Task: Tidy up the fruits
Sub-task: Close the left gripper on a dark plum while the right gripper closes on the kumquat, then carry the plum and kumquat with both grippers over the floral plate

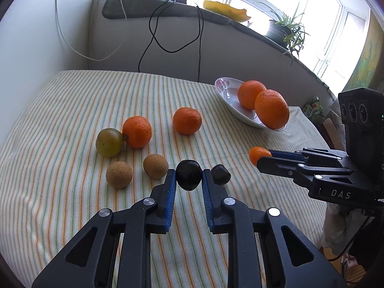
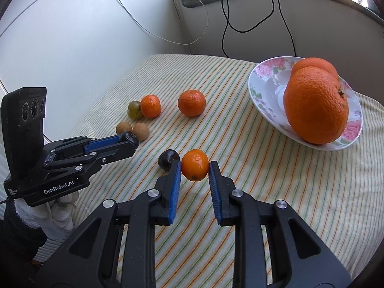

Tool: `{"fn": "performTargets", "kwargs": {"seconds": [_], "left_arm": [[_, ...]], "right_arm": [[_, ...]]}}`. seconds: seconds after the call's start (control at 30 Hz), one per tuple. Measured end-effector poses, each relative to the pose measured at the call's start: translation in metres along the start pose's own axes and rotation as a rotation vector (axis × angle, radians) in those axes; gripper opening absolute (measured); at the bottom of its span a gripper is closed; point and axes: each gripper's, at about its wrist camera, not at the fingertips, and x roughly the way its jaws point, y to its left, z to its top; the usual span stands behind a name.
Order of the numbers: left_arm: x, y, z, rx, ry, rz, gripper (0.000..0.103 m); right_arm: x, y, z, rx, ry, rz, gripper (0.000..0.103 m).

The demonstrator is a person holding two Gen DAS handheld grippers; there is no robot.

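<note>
Striped cloth (image 1: pixel 72 120) covers the table up to a white wall, with bare cloth at the left edge. From the left wrist, the left gripper (image 1: pixel 189 175) pinches a dark plum (image 1: pixel 189 174); another dark fruit (image 1: pixel 220 174) sits just beside it. "DAS" reads on the right gripper (image 1: pixel 260 159).

From the right wrist, the right gripper (image 2: pixel 195 168) clamps a small orange (image 2: pixel 195 165). "GenRobot.AI" marks the other tool. A flowered plate (image 2: pixel 261 88) holding two oranges (image 2: pixel 315 105) sits near the far right edge.
</note>
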Motion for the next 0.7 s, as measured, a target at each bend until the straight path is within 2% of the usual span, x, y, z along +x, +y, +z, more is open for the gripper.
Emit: {"fn": "performTargets", "kwargs": {"seconds": [0.27, 0.7], "left_arm": [[0.004, -0.014, 0.019, 0.033, -0.023, -0.028, 0.02], [0.028, -0.054, 0.056, 0.105, -0.041, -0.093, 0.02]], "right_arm": [[-0.034, -0.011, 0.003, 0.034, -0.056, -0.007, 0.024], [-0.075, -0.051, -0.003, 0.106, -0.118, -0.079, 0.024]]}}
